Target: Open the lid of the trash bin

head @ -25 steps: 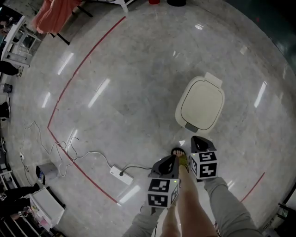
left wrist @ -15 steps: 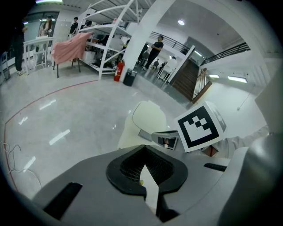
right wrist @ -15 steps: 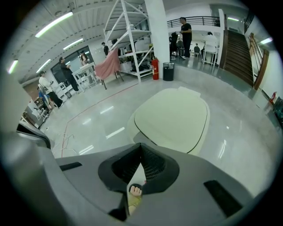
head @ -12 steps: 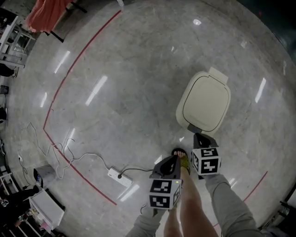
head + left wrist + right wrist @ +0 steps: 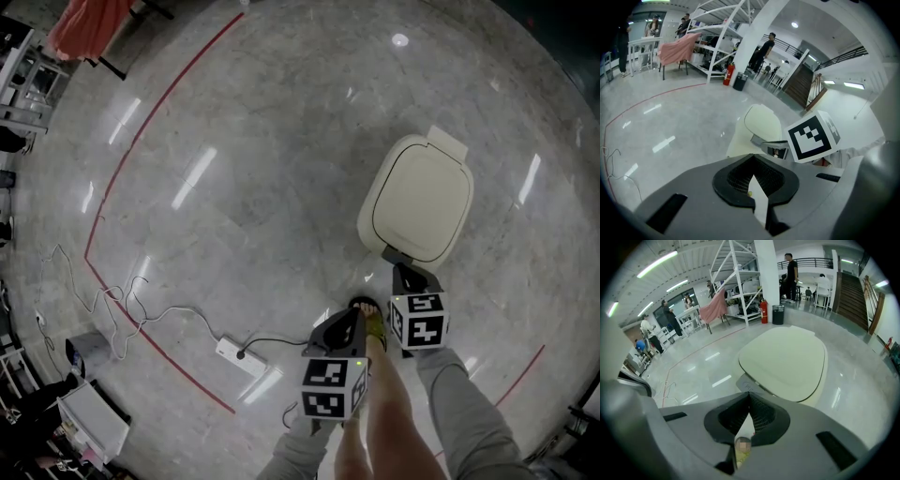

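Cream rounded plastic trash bin (image 5: 417, 202) upright on glossy grey floor (image 5: 244, 187), lid shut | right gripper (image 5: 406, 274) pressed together, empty, just short of what looks like a grey foot pedal (image 5: 746, 383) | left gripper (image 5: 352, 321) likewise closed, empty, set back | advisable: press pedal squarely, centred, avoiding sideways push on bin.

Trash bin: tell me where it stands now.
In the head view the bin stands on the floor right of centre, just ahead of the right hand-held gripper.
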### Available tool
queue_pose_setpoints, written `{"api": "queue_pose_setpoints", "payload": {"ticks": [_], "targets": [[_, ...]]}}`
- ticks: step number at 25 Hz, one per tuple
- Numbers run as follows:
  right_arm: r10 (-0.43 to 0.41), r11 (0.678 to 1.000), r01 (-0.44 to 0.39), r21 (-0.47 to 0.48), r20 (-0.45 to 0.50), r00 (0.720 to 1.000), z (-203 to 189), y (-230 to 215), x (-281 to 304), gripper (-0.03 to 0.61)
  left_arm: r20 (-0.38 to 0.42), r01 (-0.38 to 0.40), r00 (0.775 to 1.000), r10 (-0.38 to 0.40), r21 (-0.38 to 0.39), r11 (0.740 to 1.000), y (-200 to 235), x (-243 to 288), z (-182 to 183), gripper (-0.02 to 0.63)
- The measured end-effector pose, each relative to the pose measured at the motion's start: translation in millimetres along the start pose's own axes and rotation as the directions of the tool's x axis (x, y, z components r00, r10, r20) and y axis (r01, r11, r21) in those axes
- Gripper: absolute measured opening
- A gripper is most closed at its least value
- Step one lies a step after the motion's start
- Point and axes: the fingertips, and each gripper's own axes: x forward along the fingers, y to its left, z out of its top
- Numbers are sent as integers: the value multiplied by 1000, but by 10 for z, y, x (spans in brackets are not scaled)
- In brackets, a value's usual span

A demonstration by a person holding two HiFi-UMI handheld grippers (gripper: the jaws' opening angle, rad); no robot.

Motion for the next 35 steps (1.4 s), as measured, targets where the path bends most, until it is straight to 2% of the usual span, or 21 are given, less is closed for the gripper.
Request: {"api": "queue_pose_setpoints", "payload": {"ticks": [3, 10, 35], "targets": [[3, 1000, -4, 25, 20, 1000, -3, -3, 2, -5, 4, -1, 1000, 1, -2, 1000, -17, -2, -11, 5], [-29, 1000, 29, 10, 33, 999, 6, 0, -8, -5, 4, 1, 1000, -1, -6, 1000, -98, -47, -69, 5], [-43, 999, 43, -4, 5, 999, 35, 2, -13, -5, 18, -25, 1000, 25, 12, 1000, -130, -279, -88, 5]]}}
